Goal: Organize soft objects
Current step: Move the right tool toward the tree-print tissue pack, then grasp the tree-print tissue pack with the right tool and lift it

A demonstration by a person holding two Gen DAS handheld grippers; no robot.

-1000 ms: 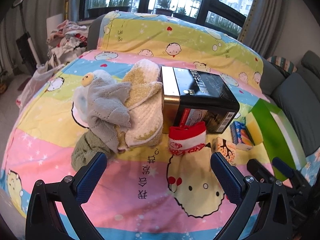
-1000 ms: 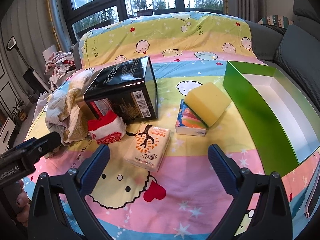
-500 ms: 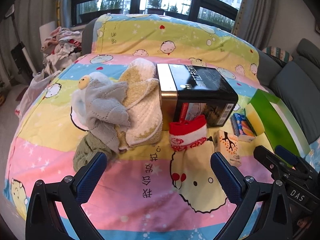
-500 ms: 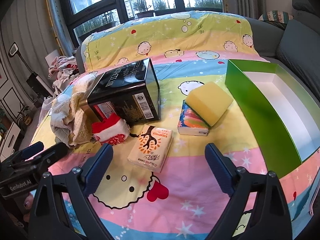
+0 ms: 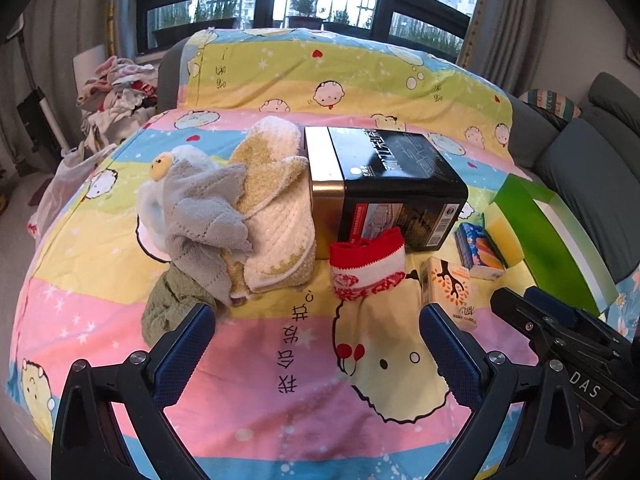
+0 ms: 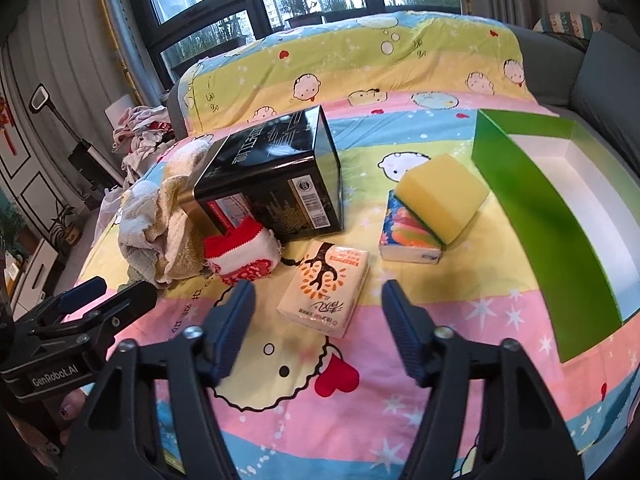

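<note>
— Cartoon bedsheet [image 6: 400,420] underneath; both claws?
— Right claw [image 6: 316,312], jaws just narrowing, spread and empty before the tissue pack [image 6: 326,288]. Left claw [image 5: 316,340] spread, empty.
— Beyond the pack?
— Red-and-white sock [image 6: 240,256], then towels [image 6: 168,232].

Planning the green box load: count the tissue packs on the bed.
2: the orange-tree tissue pack ahead of the right gripper; the colourful pack under the yellow sponge. The towels may hide more.
</note>
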